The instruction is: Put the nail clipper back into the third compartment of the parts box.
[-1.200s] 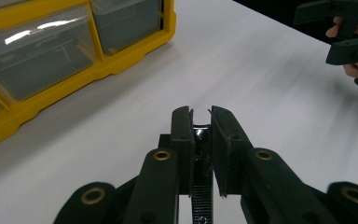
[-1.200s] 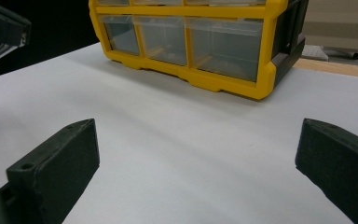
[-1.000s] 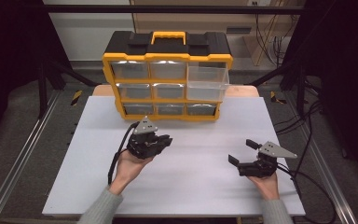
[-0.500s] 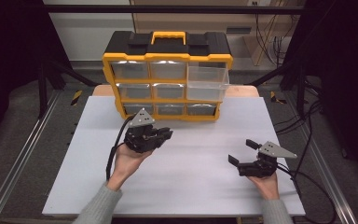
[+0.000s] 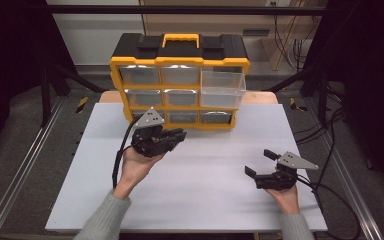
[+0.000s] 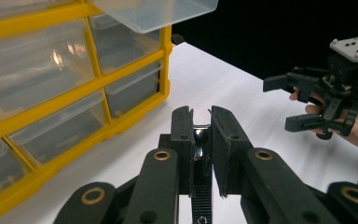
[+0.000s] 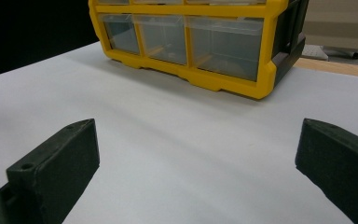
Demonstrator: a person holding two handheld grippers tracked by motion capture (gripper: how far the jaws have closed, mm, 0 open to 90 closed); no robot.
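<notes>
The small dark ball (image 6: 199, 137) sits clamped between the nearly closed jaws of the left gripper (image 5: 179, 135), just before the yellow drawer cabinet (image 5: 180, 62) on the counter (image 5: 205, 200). The right gripper (image 5: 259, 162) stands wide open, empty, well apart.

the high view looks forward and down from above the person's side onto the white table (image 5: 190, 200), with the yellow drawer cabinet (image 5: 180, 62) at its far edge. the left gripper view sits close beside the cabinet's front (image 6: 74, 70), facing across the table toward the right gripper (image 6: 303, 102). the right gripper view rides low over the tabletop (image 7: 177, 154), facing the cabinet's bottom row (image 7: 223, 79). all three share the cabinet and table.
</notes>
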